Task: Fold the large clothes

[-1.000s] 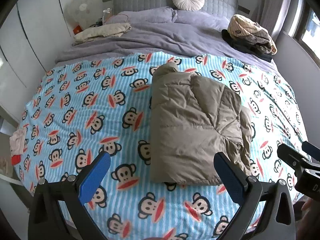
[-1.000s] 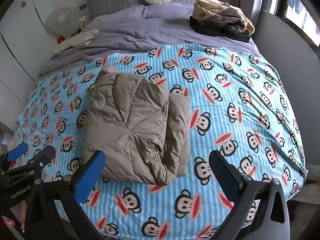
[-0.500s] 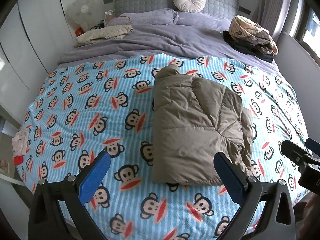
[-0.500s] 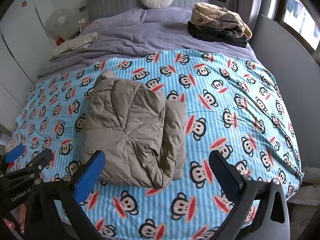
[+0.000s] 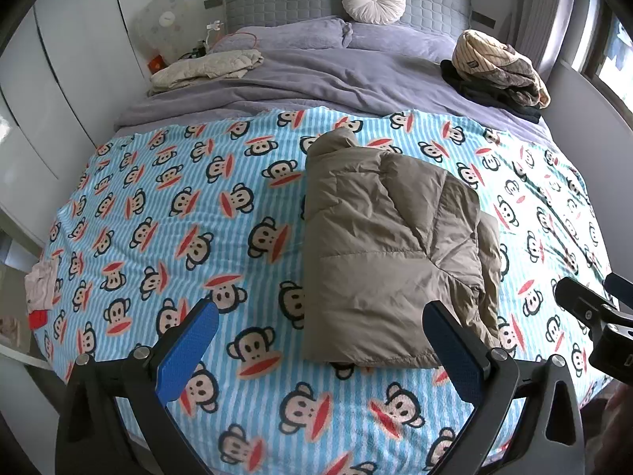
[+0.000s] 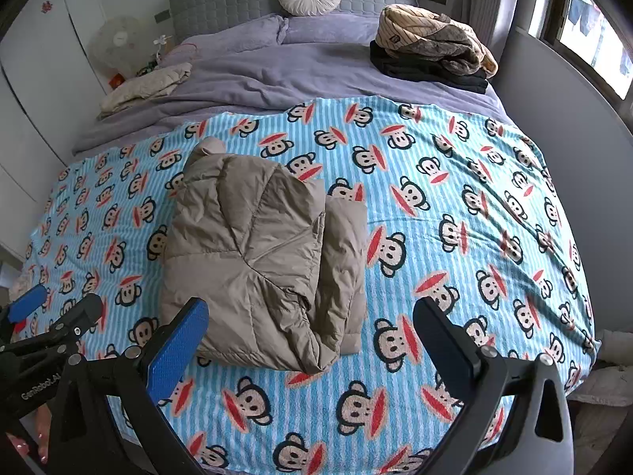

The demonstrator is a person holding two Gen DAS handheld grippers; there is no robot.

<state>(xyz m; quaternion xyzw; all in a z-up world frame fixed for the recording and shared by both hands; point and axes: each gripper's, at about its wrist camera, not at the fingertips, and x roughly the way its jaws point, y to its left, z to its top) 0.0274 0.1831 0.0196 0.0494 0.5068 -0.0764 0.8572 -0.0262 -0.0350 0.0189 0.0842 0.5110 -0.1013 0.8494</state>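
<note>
A beige puffer jacket [image 5: 387,253] [image 6: 265,265] lies folded into a thick rectangle on the blue monkey-print blanket [image 5: 190,217] [image 6: 455,213], collar end toward the headboard. My left gripper [image 5: 320,340] hovers open above the near end of the bed, level with the jacket's near edge, nothing between its blue pads. My right gripper [image 6: 312,336] is open too, held above the jacket's near right corner without touching it. Each gripper shows at the edge of the other's view.
A stack of folded clothes [image 5: 498,67] [image 6: 431,47] rests at the far right on the purple duvet [image 5: 324,75]. A cream garment [image 5: 205,67] lies far left, with a fan [image 5: 164,23] beside it. A grey wall [image 6: 565,126] runs along the bed's right side.
Both grippers have drawn back and up from the jacket, so more of the bed shows. The jacket has not moved.
</note>
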